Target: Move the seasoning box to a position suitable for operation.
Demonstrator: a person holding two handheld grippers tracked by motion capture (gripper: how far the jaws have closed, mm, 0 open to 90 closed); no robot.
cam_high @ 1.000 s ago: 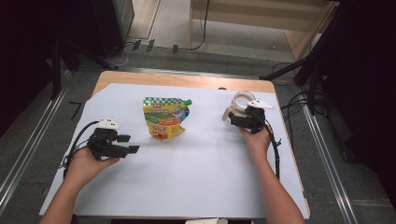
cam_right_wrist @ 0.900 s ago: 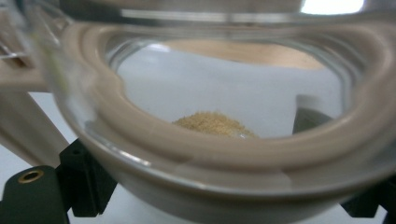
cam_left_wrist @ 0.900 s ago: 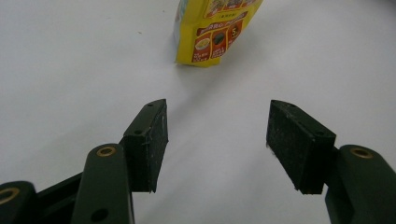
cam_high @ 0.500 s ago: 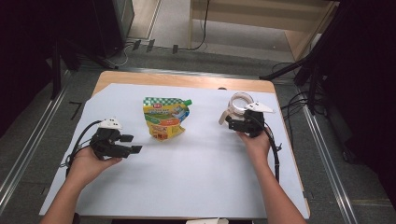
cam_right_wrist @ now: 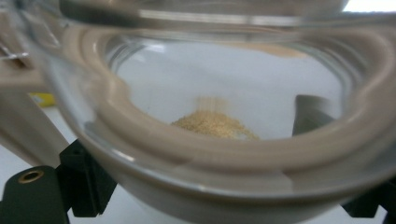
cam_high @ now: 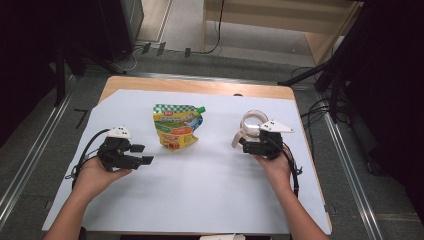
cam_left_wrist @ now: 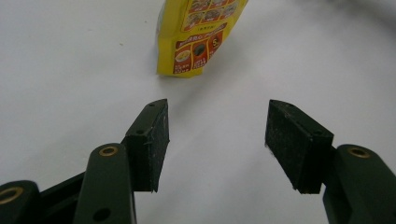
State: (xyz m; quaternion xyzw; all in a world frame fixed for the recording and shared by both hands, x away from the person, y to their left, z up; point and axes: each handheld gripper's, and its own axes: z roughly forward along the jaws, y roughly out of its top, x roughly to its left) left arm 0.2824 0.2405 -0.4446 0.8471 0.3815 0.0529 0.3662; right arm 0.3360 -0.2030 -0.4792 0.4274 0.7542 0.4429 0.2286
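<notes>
We have the right gripper [cam_high: 248, 143] with fingers closed on the jar [cam_high: 251, 121] rim; tilt it and the powder [cam_right_wrist: 214, 126] spills. Left gripper [cam_high: 140, 154] wide open, empty, short of the pouch [cam_high: 176, 125] mid-surface [cam_high: 210, 200].

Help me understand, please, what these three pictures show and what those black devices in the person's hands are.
A person stands at a table covered in white and holds a hand-operated claw in each hand. The high view looks down from above. There, the left claw hovers open and empty near a yellow and green pouch. The left gripper view is shot from a camera on that claw: its two black pads stand apart, with the pouch lying ahead. The right claw is at a clear jar with a beige rim. Its own camera sits so close that the jar looks huge, with a little tan powder inside. Whether it grips the jar I cannot tell.
</notes>
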